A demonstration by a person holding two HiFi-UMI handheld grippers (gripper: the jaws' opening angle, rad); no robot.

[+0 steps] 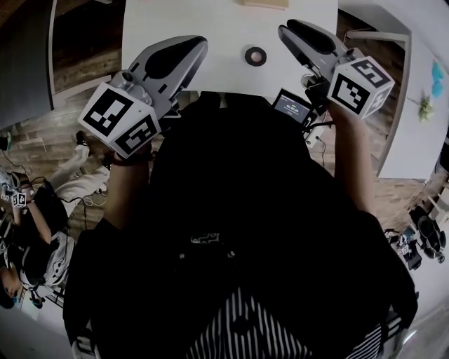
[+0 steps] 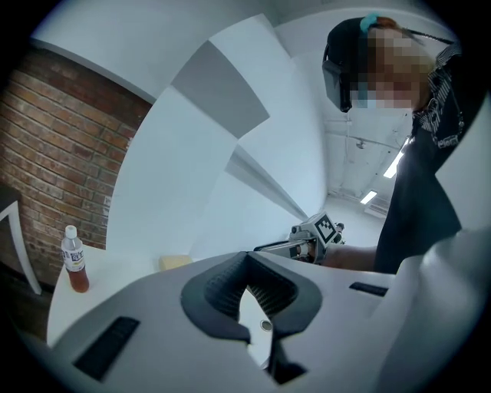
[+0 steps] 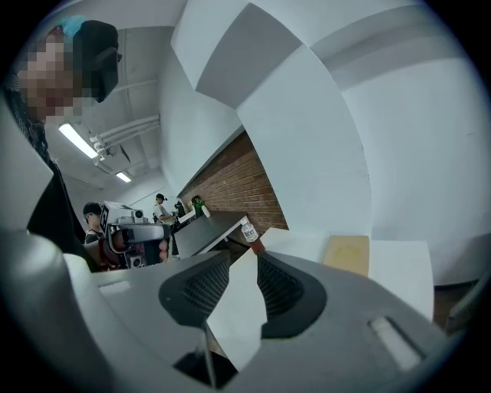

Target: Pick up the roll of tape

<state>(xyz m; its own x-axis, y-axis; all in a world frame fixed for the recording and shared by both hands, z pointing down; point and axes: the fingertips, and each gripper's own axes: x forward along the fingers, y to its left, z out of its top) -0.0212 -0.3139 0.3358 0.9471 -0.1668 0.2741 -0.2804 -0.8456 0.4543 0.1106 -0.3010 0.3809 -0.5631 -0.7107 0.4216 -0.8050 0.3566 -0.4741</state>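
Observation:
The roll of tape is a small dark ring lying flat on the white table, between my two grippers in the head view. My left gripper hovers at the table's near edge, left of the roll, jaws together and empty. On the other side, my right gripper hangs just right of the roll and apart from it. Its jaws stand a little apart with only bare table showing between them. Neither gripper view shows the roll.
A tan block lies at the table's far edge, also in the right gripper view. A small bottle of brown drink stands on the table. A second white table is at the right. People sit on the floor at the left.

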